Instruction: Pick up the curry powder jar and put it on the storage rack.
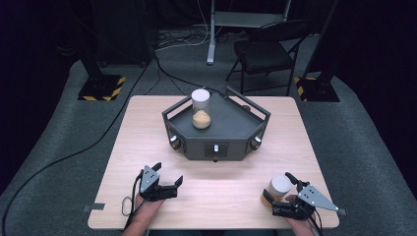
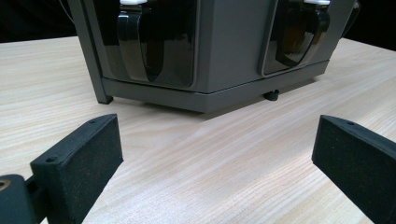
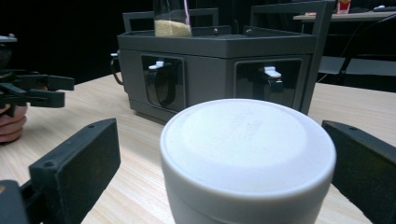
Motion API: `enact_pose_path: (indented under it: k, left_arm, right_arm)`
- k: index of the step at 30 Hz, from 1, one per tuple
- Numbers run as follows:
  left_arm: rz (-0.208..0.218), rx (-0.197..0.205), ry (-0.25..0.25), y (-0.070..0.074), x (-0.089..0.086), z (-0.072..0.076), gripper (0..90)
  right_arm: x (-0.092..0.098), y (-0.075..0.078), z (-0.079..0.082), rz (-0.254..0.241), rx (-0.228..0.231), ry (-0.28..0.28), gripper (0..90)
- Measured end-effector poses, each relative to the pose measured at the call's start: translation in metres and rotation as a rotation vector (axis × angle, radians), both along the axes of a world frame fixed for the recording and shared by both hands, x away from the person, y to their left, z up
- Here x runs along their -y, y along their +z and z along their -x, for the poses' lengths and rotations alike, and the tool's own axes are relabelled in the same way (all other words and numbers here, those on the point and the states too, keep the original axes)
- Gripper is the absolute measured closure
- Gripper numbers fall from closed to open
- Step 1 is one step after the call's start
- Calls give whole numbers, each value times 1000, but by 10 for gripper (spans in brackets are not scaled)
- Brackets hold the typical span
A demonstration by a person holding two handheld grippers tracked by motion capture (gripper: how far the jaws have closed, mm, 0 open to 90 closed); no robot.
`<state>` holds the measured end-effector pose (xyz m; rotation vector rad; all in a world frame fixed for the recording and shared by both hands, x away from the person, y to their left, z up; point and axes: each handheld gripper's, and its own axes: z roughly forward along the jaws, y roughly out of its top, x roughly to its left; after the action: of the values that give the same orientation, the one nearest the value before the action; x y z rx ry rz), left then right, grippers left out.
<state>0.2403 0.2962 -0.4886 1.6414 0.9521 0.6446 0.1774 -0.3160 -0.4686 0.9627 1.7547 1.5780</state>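
Observation:
A dark grey angular box (image 1: 231, 125) stands mid-table, and a clear jar (image 1: 201, 109) with a white lid and tan grains sits on its top. A second white-lidded jar (image 1: 281, 186) stands upright near the table's front right. My right gripper (image 1: 278, 187) is open around it, one jaw on each side. In the right gripper view the lid (image 3: 247, 140) is large between the jaws, with a gap on its left side. My left gripper (image 1: 168, 173) is open and holds nothing at the front left, facing the box (image 2: 229, 46).
The box front carries two knobs (image 1: 175, 142) (image 1: 255, 143) and a white switch (image 1: 216, 148). The wooden table (image 1: 211, 196) has bare room between the grippers. Beyond it stand a folding chair (image 1: 268, 51), two taped stand bases (image 1: 101, 88) and floor cables.

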Motion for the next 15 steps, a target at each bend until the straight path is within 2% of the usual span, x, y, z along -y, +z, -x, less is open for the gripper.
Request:
enact_pose_path:
  k: [5,14,15]
  left_arm:
    - [-6,-1,0,0,1,0,18]
    - [-16,-3,4,1,3,0,17]
    - [-18,-2,5,1,3,0,17]
  right_arm:
    - [2,1,0,-3,-10,1,32]
    - [4,6,1,4,-34,6,201]
    - [2,6,2,-2,-38,-8,230]
